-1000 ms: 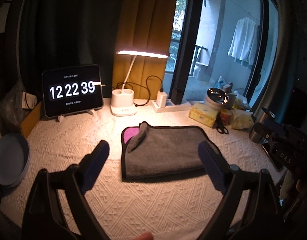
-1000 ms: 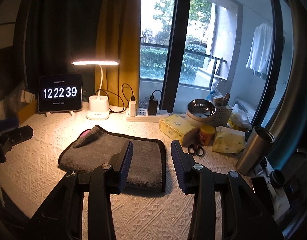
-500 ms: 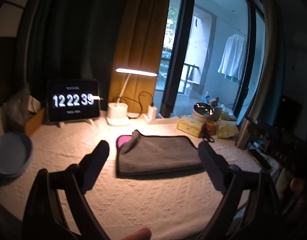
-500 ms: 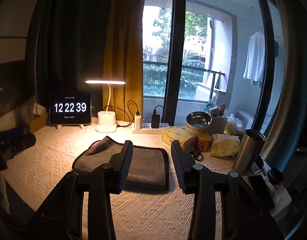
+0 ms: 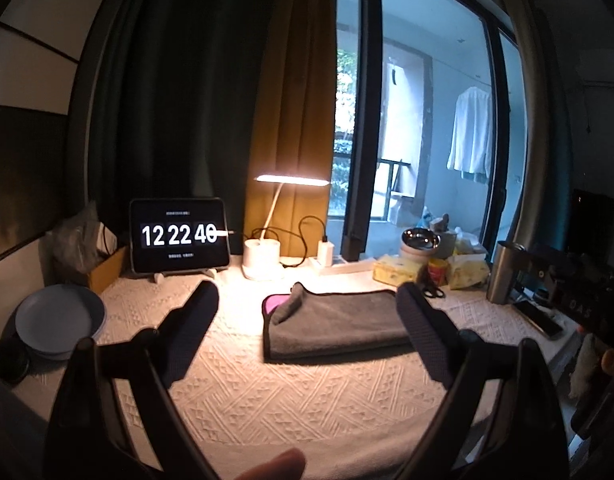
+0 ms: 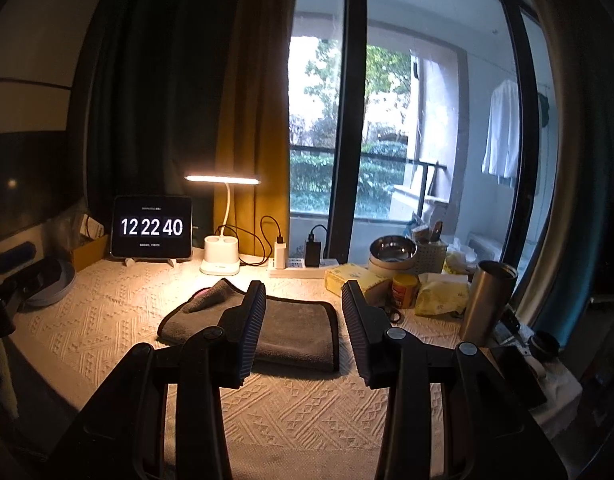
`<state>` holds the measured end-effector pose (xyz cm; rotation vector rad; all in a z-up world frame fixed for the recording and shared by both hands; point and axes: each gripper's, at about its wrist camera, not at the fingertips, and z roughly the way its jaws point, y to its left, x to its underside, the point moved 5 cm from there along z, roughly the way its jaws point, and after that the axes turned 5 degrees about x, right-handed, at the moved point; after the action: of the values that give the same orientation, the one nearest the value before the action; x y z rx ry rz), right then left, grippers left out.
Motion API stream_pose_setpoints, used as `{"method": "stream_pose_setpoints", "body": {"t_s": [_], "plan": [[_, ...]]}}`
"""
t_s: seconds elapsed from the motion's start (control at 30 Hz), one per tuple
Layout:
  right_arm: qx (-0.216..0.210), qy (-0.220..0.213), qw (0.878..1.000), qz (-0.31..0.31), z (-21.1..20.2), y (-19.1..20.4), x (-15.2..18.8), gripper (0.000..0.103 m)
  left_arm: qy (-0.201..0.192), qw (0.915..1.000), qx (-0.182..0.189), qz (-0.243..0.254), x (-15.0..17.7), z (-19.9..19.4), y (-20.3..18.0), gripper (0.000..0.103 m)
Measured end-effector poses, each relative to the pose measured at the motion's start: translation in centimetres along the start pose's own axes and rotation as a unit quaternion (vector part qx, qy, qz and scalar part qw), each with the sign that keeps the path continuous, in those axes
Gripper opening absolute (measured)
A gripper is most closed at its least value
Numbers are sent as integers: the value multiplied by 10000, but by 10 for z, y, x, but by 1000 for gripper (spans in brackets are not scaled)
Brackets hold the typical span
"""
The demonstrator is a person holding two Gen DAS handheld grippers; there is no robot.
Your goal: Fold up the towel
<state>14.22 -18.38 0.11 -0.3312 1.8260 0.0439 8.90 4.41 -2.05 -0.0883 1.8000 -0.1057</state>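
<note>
A grey towel (image 5: 339,326) with a black hem lies folded on the white textured tablecloth (image 5: 267,396). Its back left corner is turned over and shows a pink underside (image 5: 275,303). It also shows in the right wrist view (image 6: 291,334). My left gripper (image 5: 307,300) is open wide and empty, held above and in front of the towel. My right gripper (image 6: 303,294) is open and empty, also raised in front of the towel, apart from it.
A tablet clock (image 5: 179,235), a lit desk lamp (image 5: 262,264) and a power strip (image 6: 303,270) stand at the back. Blue plates (image 5: 61,320) sit at the left. Tissue boxes (image 6: 353,280), a steel bowl (image 6: 393,250), a jar (image 6: 404,291), scissors and a steel tumbler (image 6: 489,304) crowd the right.
Both grippers have pulled back and up from the towel, so it looks smaller and farther. The towel has not moved. The clock went from 39 to 40.
</note>
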Motion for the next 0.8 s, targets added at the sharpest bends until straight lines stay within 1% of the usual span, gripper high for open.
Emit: {"method": "stream_pose_setpoints", "body": {"t_s": [0.1, 0.2, 0.37, 0.53, 0.8], "plan": [[-64, -94, 9999, -10, -9, 3, 5, 42, -79, 9999, -121, 14, 4, -6, -2, 91], [-169, -148, 9997, 36, -19, 6, 13, 42, -291, 9994, -159, -8, 4, -19, -4, 91], [-63, -217, 9996, 197, -36, 1, 30, 42, -672, 9976, -138, 33, 4, -41, -8, 92], [135, -401, 9990, 123, -44, -2, 27, 42, -635, 9979, -84, 27, 7, -45, -9, 96], [170, -338, 9991, 194, -39, -5, 32, 43, -707, 9974, -109, 64, 7, -50, -10, 97]]}}
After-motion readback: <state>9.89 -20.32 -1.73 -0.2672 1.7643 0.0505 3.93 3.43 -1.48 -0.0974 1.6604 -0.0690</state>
